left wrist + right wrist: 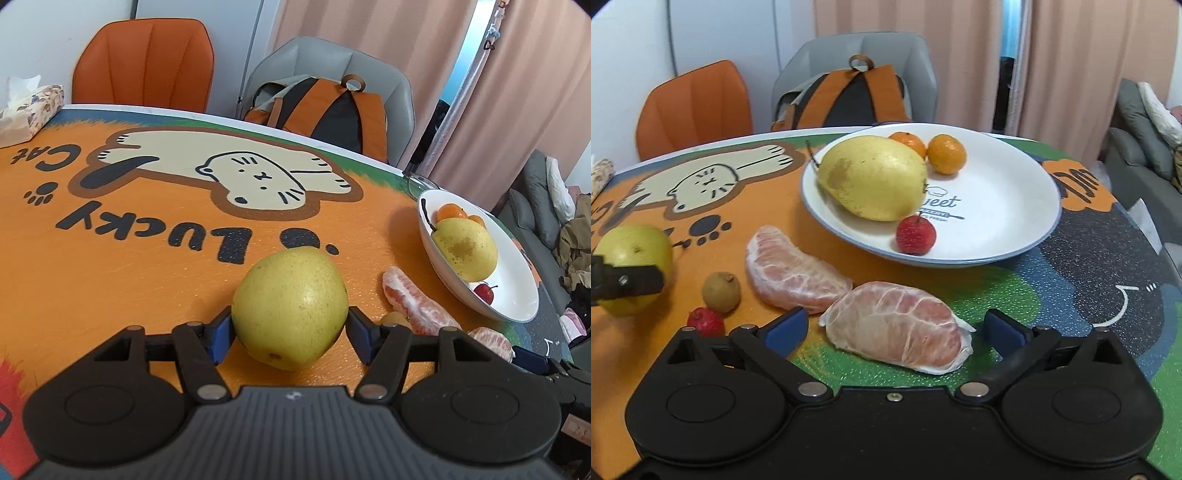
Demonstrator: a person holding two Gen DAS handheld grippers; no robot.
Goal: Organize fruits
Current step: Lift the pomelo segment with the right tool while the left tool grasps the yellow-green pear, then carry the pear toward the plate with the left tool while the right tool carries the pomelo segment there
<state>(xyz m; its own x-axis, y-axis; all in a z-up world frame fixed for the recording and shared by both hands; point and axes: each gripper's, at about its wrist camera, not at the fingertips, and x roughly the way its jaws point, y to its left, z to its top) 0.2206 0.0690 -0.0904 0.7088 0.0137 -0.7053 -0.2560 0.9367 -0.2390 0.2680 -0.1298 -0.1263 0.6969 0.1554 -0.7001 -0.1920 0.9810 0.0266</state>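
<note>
Pink pomelo segment (895,326) lies lower centre between the wide-open right hand-held gripper (894,332), long axis crosswise; left hand-held gripper (290,332) clamps a pear (290,306).

An orange chair (147,59) and a grey chair (391,85) stand behind the table (110,280), which wears a printed cover with a cream cat and the words "Lucky Cat". An orange and black backpack (325,110) sits on the grey chair. A tissue box (31,110) rests at the table's far left edge. Pink curtains (369,44) hang behind, and a grey sofa (1137,147) stands to the right
</note>
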